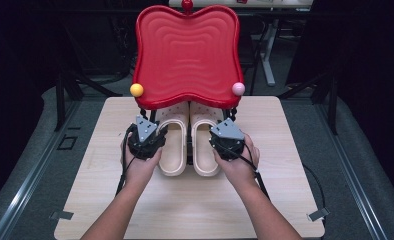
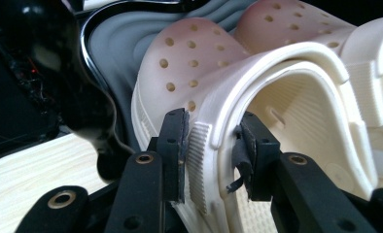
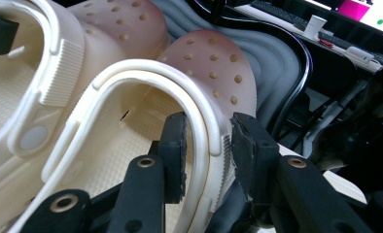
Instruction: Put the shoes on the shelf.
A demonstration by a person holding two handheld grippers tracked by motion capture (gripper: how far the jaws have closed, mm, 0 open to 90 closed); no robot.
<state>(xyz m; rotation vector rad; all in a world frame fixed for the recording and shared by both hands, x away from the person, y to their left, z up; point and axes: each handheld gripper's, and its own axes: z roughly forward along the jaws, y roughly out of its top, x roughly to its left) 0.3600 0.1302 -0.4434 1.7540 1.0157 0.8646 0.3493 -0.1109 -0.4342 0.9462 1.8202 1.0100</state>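
Two cream perforated clogs lie side by side on the wooden table [image 1: 185, 200], toes tucked under a red wavy tray [image 1: 187, 52] on a stand. My left gripper [image 1: 160, 133] is shut on the outer side wall of the left clog [image 1: 174, 145]. In the left gripper view, its jaws [image 2: 214, 155] pinch the ribbed rim of that left clog [image 2: 189, 63]. My right gripper [image 1: 215, 135] is shut on the outer wall of the right clog [image 1: 205, 150]. The right gripper view shows the gripper [image 3: 209, 155] clamping the rim of the right clog [image 3: 214, 63].
A yellow ball [image 1: 136, 90] and a pink ball [image 1: 238, 88] sit at the tray's front corners, with a red knob [image 1: 187, 5] on top. The tray's grey underside [image 2: 112, 43] hangs low over the clog toes. Black stand legs rise behind the clogs. Dark floor surrounds the table.
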